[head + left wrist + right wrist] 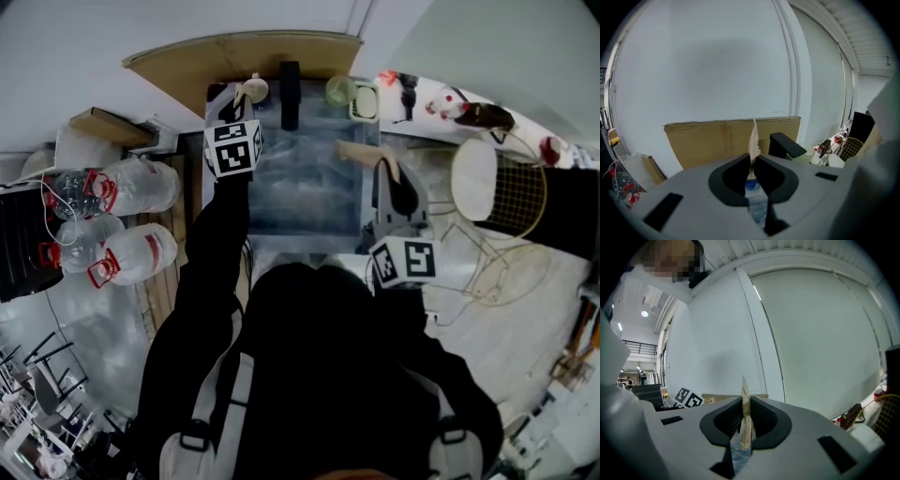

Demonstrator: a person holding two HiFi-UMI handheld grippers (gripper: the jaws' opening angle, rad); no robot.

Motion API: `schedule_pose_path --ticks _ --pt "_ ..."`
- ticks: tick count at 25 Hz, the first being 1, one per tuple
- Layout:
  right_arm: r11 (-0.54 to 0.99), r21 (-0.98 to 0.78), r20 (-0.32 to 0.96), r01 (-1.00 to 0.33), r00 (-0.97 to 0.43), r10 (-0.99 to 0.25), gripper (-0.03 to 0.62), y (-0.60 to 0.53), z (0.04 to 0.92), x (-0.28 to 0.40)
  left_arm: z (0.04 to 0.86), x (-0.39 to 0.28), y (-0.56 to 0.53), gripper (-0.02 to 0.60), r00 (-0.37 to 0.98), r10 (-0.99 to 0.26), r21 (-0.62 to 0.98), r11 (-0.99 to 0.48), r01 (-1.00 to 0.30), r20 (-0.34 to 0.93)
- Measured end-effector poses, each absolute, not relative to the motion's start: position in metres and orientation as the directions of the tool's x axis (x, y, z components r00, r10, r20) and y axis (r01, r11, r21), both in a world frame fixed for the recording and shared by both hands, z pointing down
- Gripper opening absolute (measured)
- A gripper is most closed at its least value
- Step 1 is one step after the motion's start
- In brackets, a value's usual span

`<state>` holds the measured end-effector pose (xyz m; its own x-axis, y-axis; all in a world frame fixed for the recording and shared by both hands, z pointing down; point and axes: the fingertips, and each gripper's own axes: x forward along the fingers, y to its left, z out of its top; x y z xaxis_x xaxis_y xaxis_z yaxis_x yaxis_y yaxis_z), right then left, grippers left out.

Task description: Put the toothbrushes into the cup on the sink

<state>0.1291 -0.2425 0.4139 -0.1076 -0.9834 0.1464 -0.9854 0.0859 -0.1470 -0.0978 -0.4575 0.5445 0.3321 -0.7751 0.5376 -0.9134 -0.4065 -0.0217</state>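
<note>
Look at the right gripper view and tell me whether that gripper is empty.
No, the right gripper is shut on a thin beige toothbrush that stands upright between its black jaws.

— What sort of place is it?
— A mock washroom corner set up in a bare hall. A sink with a black tap lies below the left fingers, and cardboard leans just beyond them.
— And the hall?
— White wall panels stand ahead of the fingers, a ribbed ceiling runs above right, and water jugs sit to their left.
</note>
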Motion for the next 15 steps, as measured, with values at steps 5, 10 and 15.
schedule_pose_path --ticks 5,10,15 --pt "0.085 -0.143 0.148 -0.986 -0.106 -0.983 0.041 -0.239 0.414 0.128 0.559 -0.098 -0.461 0.026 0.327 -0.762 -0.022 -0.408 -0.913 0.559" --pt "0.075 -0.141 0.153 -0.987 -0.097 -0.983 0.041 -0.236 0.415 0.13 0.572 -0.1 -0.465 0.028 0.324 -0.748 -0.016 -0.408 -0.913 0.579" --pt "0.069 -0.14 0.16 -0.988 -0.091 -0.983 0.041 -0.234 0.416 0.132 0.578 -0.097 -0.465 0.098 0.348 -0.731 0.01 -0.424 -0.906 0.587"
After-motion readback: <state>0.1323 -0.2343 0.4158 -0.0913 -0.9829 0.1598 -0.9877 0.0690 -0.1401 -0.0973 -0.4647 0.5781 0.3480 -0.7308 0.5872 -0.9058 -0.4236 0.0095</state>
